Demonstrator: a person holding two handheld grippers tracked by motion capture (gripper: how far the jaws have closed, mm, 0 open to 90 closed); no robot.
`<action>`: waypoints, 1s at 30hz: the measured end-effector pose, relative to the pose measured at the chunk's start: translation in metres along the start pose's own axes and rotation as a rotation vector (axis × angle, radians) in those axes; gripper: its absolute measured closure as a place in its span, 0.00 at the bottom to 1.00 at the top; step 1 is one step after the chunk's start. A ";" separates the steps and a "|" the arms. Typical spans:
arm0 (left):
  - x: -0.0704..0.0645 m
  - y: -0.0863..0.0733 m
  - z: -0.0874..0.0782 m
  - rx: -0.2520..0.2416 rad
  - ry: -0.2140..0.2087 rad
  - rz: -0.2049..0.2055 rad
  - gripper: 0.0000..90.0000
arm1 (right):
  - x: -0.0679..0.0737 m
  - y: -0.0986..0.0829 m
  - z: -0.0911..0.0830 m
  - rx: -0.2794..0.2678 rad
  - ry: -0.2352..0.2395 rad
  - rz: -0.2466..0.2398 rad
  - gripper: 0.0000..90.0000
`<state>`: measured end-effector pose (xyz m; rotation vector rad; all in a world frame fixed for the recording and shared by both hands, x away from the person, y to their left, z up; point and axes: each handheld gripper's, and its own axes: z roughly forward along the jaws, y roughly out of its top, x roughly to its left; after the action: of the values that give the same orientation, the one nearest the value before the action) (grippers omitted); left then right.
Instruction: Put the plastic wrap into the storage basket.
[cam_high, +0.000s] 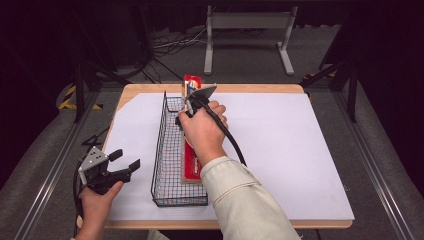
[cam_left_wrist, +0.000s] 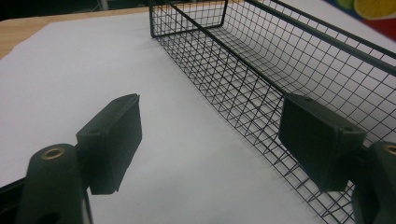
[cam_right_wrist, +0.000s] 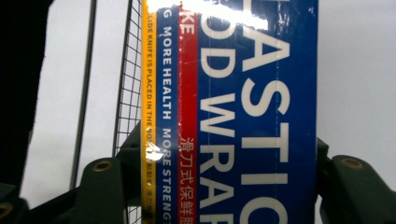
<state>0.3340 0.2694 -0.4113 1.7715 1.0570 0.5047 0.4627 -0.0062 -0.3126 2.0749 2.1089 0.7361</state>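
A light wooden counter (cam_high: 295, 88) is sitting at the centre of the frame, and a large white paper sheet (cam_high: 280, 145) is covering most of its top. At upper centre a grey metal stand (cam_high: 248, 22) is standing on the grey carpeted floor (cam_high: 320, 55), and black cables (cam_high: 170, 45) are lying tangled at upper left. Yellow-and-black striped tape (cam_high: 68, 98) is showing at far left.
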 end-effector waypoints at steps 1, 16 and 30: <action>0.000 0.000 0.000 0.001 0.001 0.000 0.25 | 0.000 -0.001 0.002 0.007 0.000 -0.001 0.45; 0.001 0.000 0.001 0.005 0.001 -0.008 0.25 | -0.001 -0.012 0.035 0.056 -0.026 0.014 0.45; 0.001 0.000 0.001 0.010 0.004 -0.010 0.25 | -0.006 -0.017 0.049 0.101 -0.064 0.021 0.44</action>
<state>0.3351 0.2692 -0.4119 1.7742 1.0722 0.4979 0.4668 0.0022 -0.3638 2.1430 2.1358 0.5685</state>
